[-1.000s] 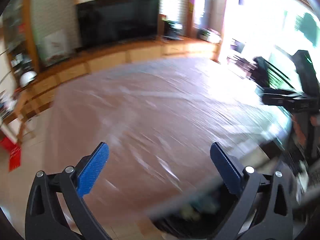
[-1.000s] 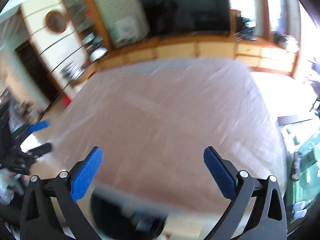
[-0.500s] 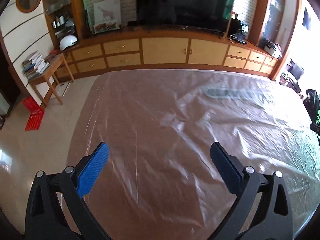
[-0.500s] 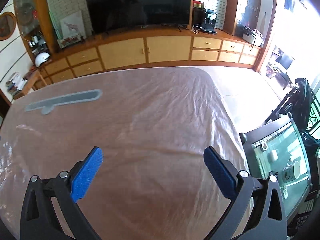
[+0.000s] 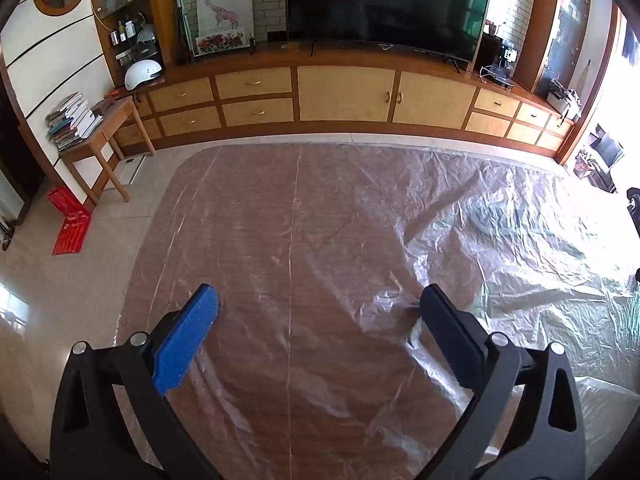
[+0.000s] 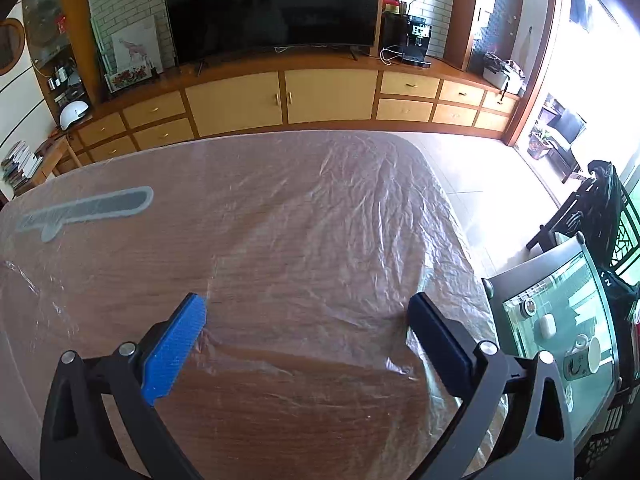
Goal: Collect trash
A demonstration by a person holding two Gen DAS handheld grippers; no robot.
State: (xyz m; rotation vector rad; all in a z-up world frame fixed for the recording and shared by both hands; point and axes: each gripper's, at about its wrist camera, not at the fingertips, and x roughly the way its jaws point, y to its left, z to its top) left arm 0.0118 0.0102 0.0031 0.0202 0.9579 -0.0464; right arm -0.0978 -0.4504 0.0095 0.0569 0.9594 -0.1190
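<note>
Grippers (image 5: 318,312) (image 6: 306,318) agape above plastic-covered table (image 6: 304,220)

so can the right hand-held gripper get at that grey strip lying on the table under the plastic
Probably not as things stand. The right hand-held gripper is open with nothing between it and the grey strip, which lies far off to its left, but the clear plastic sheet seems to lie over the strip, so the fingers would meet plastic first.

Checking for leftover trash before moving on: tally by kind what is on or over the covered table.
Grippers: 2 (left gripper, right gripper, both open and empty)
Plastic sheet: 1
Grey flat shape: 1
Loose trash pieces: 0 visible
Total: 4
</note>
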